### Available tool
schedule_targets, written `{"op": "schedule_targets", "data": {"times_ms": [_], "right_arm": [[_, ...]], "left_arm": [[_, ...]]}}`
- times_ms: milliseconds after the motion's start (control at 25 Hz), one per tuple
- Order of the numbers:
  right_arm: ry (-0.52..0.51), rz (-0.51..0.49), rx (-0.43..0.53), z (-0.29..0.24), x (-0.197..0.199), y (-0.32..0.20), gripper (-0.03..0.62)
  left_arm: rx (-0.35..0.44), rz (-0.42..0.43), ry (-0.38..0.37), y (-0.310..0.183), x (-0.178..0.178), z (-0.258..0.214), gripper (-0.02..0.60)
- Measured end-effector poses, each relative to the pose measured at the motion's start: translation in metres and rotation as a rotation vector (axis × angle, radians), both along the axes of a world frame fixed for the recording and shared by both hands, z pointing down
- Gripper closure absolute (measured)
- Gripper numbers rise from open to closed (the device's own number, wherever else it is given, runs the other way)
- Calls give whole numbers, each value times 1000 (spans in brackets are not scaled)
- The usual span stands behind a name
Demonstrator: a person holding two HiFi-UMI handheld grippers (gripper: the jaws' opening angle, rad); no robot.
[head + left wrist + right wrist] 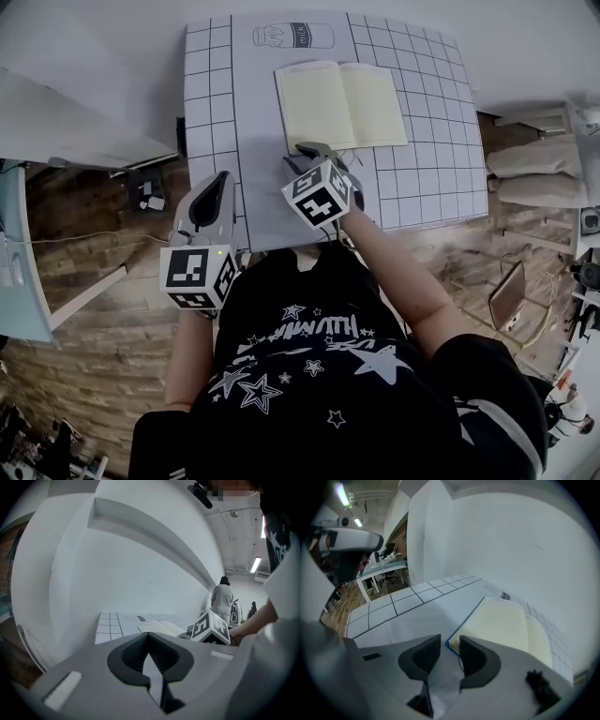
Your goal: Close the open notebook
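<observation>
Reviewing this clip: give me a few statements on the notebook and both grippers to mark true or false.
1. The notebook lies open on the gridded mat. True.
2. The right gripper is clamped on a page. False: its jaws stand apart at the notebook's near corner, gripping nothing.
3. The left gripper has its jaws together, with nothing in them. True.
4. A pen lies across the notebook. False: its pages are bare.
</observation>
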State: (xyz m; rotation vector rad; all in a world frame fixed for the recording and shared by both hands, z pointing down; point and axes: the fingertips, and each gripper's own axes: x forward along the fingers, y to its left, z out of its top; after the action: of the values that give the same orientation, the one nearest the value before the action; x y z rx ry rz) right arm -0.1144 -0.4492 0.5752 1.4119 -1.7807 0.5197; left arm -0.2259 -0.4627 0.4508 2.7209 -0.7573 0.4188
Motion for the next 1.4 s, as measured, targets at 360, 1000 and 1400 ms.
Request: {"op": "schedule_targets", "data": {"times_ms": [360,1000,1400], "right_arm": [[-18,27,-1,1,7,-1,530],[-38,-28,25,-20,4,-2,574],[-204,64,200,-99,42,19,574]], "left_arm": [[-17,7,-1,-5,-3,6,574],[13,-9,-19,6,13,-1,572],[29,-8,3,29,55,-18,574]]}}
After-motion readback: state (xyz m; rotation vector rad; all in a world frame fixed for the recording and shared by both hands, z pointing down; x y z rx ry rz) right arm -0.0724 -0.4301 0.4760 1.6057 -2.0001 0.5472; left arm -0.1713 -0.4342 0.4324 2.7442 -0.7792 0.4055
